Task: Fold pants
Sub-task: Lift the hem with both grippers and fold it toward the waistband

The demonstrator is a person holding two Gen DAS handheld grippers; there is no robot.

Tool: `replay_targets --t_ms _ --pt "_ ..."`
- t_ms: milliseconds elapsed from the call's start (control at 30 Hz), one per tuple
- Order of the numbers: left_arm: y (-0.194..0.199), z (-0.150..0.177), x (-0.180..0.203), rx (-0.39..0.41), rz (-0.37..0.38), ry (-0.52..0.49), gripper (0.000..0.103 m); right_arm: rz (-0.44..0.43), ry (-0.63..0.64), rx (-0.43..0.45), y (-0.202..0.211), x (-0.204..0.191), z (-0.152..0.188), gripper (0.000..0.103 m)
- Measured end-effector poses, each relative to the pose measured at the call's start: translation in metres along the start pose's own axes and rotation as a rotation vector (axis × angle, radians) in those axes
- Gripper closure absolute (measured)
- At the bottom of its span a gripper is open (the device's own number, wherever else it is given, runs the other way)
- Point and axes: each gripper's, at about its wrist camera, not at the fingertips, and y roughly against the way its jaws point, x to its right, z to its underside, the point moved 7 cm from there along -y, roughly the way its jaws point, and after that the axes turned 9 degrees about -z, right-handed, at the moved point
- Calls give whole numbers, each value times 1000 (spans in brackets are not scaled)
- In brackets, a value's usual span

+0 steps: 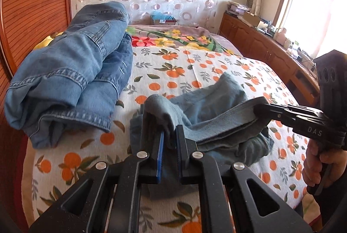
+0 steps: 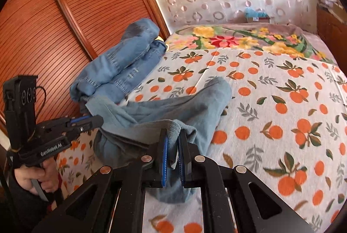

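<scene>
The pants [image 1: 208, 103] are soft grey-blue cloth, rumpled, their waistband edge lifted and stretched between two pinched corners, the rest sagging in folds onto the bed [image 1: 227, 72], one leg trailing away.

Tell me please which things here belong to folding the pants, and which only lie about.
In the job:
- grey-blue pants
- left tool, shut on the pants
- right tool, shut on the pants
- orange-print bedspread beneath

Lying about:
- denim jeans pile
- floral blanket
- cluttered wooden cabinet

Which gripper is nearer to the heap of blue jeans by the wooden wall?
Left. The left gripper holds the grey-blue pants just beside the jeans heap; the right gripper grips them farther away.
</scene>
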Motion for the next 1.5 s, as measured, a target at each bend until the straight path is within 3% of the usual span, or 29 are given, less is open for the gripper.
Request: replay_targets --t_ms 233,333,500,633,967,1200,1333,1367,1500 --pt "-9 -18 -7 15 -12 23 92 32 8 18 -21 10 -24 95" --pt "-10 -22 -10 15 -6 42 91 53 -6 38 -26 15 -31 87" --pt "1 -17 -14 24 2 51 73 72 22 79 -7 11 -27 78" --pt "11 -8 -14 40 -1 40 67 91 56 112 8 5 -23 70" --pt "13 23 -10 15 9 8 65 42 135 -4 2 -4 15 64" --pt "-13 10 -4 -8 1 -48 65 48 160 -49 -24 -6 1 64" --pt "-29 -11 -4 3 -45 -85 65 79 184 -51 -40 2 -19 67" --pt "-33 -18 -5 6 -48 -82 65 91 184 -39 -41 4 -24 76" --pt "-31 -28 -11 26 -64 -52 65 204 141 49 -36 23 -47 79"
